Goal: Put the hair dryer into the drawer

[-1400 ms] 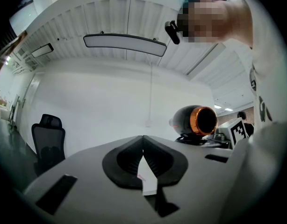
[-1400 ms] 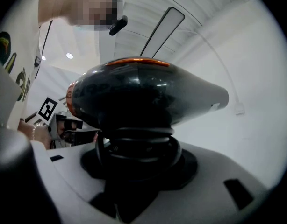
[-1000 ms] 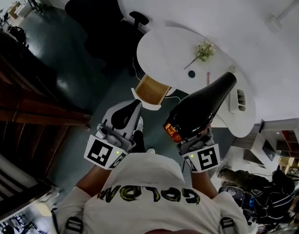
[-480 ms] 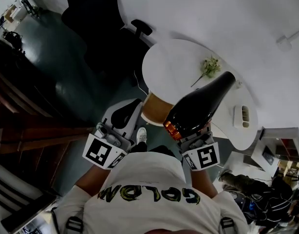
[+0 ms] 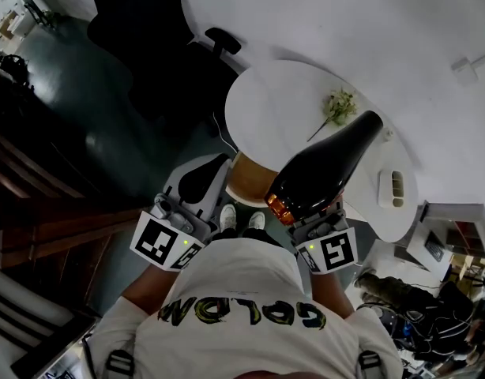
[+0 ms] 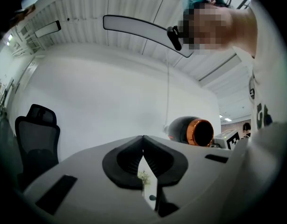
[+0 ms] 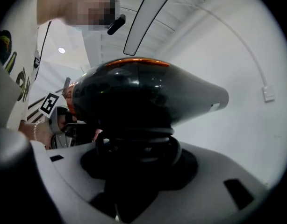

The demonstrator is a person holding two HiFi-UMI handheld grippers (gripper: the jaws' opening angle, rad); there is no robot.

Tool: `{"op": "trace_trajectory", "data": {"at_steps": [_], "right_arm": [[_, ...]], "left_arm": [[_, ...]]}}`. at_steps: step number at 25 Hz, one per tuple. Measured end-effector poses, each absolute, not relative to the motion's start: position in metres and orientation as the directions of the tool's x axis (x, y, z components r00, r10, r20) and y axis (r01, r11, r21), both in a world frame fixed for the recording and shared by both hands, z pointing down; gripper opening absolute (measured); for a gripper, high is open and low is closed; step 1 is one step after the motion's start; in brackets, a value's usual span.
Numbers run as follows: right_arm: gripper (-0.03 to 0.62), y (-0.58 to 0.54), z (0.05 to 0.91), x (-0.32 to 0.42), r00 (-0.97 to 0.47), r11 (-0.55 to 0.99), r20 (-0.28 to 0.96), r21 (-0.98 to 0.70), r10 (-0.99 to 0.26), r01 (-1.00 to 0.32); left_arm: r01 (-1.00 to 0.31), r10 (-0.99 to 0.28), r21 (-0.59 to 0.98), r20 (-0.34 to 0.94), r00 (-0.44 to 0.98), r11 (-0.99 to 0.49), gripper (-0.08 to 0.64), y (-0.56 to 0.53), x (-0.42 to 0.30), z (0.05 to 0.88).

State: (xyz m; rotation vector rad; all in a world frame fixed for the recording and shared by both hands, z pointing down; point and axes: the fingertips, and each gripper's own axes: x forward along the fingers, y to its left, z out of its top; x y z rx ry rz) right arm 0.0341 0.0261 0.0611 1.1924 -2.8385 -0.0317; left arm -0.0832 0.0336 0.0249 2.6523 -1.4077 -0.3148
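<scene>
The black hair dryer (image 5: 325,168) with an orange-ringed rear end points its nozzle away from me, over the white round table (image 5: 278,101). My right gripper (image 5: 312,212) is shut on its handle, seen as the dark stem in the right gripper view (image 7: 139,148) under the dryer body (image 7: 143,94). The open wooden drawer (image 5: 246,181) sits under the table's near edge, just beyond both grippers and partly hidden by them. My left gripper (image 5: 219,166) is shut with nothing in it; its pads meet at the tip (image 6: 143,146), and the dryer (image 6: 192,130) shows to its right.
A flower sprig (image 5: 337,105) and a white slotted holder (image 5: 395,186) lie on the table. A black office chair (image 5: 156,30) stands at the far left of it. Dark wooden furniture (image 5: 37,172) fills the left side. My shoes (image 5: 241,219) show below the drawer.
Both grippers and the dryer have come up to the table. The drawer now lies right in front of the grippers, partly covered by them. Neither grip has changed.
</scene>
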Motion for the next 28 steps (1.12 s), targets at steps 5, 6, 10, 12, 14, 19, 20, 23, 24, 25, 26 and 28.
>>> {"op": "trace_trajectory", "data": {"at_steps": [5,6,10,12,14,19,20,23,24,25,26,28], "right_arm": [[0.238,0.01,0.065,0.056,-0.702,0.704,0.069,0.021,-0.709,-0.71],[0.238,0.008,0.066,0.058,-0.704,0.706,0.07,0.018,-0.707,-0.708],[0.238,0.005,0.074,0.066,-0.713,0.717,0.093,0.011,-0.695,-0.697],[0.238,0.003,0.081,0.069,-0.72,0.724,0.104,0.001,-0.686,-0.69],[0.238,0.001,0.091,0.069,-0.726,0.729,0.12,-0.017,-0.678,-0.684],[0.238,0.004,0.122,0.068,-0.745,0.747,0.177,-0.068,-0.644,-0.662],[0.238,0.004,0.128,0.069,-0.749,0.75,0.186,-0.081,-0.635,-0.656],[0.238,0.004,0.15,0.071,-0.762,0.759,0.219,-0.116,-0.609,-0.64],[0.238,0.005,0.158,0.071,-0.766,0.764,0.235,-0.122,-0.598,-0.634],[0.238,0.005,0.165,0.071,-0.771,0.769,0.25,-0.127,-0.586,-0.626],[0.238,0.006,0.172,0.071,-0.777,0.776,0.262,-0.133,-0.572,-0.616],[0.238,0.005,0.185,0.069,-0.794,0.792,0.278,-0.149,-0.541,-0.592]], "left_arm": [[-0.797,-0.825,0.214,-0.129,0.549,-0.564,0.011,0.018,-0.064,0.022],[-0.798,-0.823,0.203,-0.13,0.552,-0.567,0.011,0.016,-0.061,0.023],[-0.797,-0.822,0.203,-0.115,0.557,-0.569,0.011,0.009,-0.052,0.03],[-0.8,-0.824,0.199,-0.104,0.557,-0.566,0.011,0.007,-0.049,0.035],[-0.804,-0.828,0.204,-0.087,0.554,-0.559,0.011,0.004,-0.05,0.046],[-0.816,-0.846,0.252,-0.024,0.533,-0.521,0.011,0.0,-0.051,0.08],[-0.815,-0.847,0.263,-0.016,0.531,-0.516,0.011,-0.002,-0.049,0.086],[-0.814,-0.843,0.266,0.005,0.537,-0.517,0.011,-0.005,-0.044,0.103],[-0.813,-0.842,0.265,0.011,0.54,-0.518,0.011,-0.006,-0.043,0.109],[-0.813,-0.841,0.267,0.019,0.541,-0.517,0.011,-0.006,-0.042,0.116],[-0.813,-0.84,0.27,0.029,0.542,-0.516,0.011,-0.008,-0.042,0.123],[-0.812,-0.835,0.274,0.052,0.548,-0.515,0.011,-0.012,-0.042,0.138]]}}
